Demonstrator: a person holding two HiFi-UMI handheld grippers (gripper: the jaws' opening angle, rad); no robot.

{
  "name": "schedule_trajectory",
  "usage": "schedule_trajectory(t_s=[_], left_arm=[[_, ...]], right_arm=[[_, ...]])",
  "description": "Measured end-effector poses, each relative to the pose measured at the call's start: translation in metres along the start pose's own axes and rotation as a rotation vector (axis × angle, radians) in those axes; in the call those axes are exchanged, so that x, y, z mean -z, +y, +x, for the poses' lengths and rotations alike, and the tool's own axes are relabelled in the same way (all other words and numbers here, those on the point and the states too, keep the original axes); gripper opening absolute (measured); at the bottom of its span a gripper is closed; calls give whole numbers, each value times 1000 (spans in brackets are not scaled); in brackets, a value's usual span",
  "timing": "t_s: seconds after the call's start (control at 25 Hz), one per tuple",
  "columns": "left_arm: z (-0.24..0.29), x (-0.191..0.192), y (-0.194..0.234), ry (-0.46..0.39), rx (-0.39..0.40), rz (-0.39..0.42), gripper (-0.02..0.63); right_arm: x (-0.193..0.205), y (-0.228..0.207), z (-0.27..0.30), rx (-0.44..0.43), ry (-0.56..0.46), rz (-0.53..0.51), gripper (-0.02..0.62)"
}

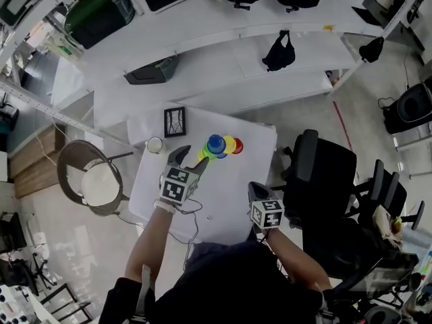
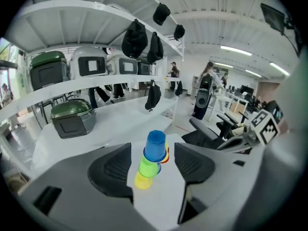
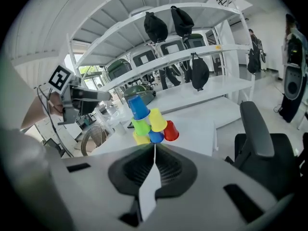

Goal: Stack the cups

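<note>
6 plastic cups (image 1: pixel 220 146) stand mouth-down in a 3-tier pyramid near the far edge of the white counter (image 1: pixel 223 194). The bottom row holds 3, touching side by side: a lower yellow cup (image 3: pixel 141 139), a lower blue cup (image 3: pixel 155 136) and a red cup (image 3: pixel 171 131). On them rest 2 more, a green cup (image 3: pixel 142 125) and an upper yellow cup (image 3: pixel 158 120), each bridging a pair below. A single top blue cup (image 3: pixel 138 108) crowns the stack, sitting on the green and yellow pair and leaning a little to one side.
</note>
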State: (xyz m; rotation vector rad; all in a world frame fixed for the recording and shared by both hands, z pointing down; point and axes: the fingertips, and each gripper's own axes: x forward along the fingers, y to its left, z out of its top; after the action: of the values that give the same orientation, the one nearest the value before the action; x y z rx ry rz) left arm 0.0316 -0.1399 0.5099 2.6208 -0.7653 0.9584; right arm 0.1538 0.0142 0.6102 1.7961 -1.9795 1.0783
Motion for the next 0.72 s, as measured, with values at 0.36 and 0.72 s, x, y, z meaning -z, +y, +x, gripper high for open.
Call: schedule_trajectory(t_s=[0.36,0.72], left_arm=[[-63,8,6,-109,-144,-179,237],[-74,2,-19,-190,-137,-227,160]], right_arm=[[-70,23,-21,-56,-90,-41,0],[-130,85,-44,-179,-211,-196,0]])
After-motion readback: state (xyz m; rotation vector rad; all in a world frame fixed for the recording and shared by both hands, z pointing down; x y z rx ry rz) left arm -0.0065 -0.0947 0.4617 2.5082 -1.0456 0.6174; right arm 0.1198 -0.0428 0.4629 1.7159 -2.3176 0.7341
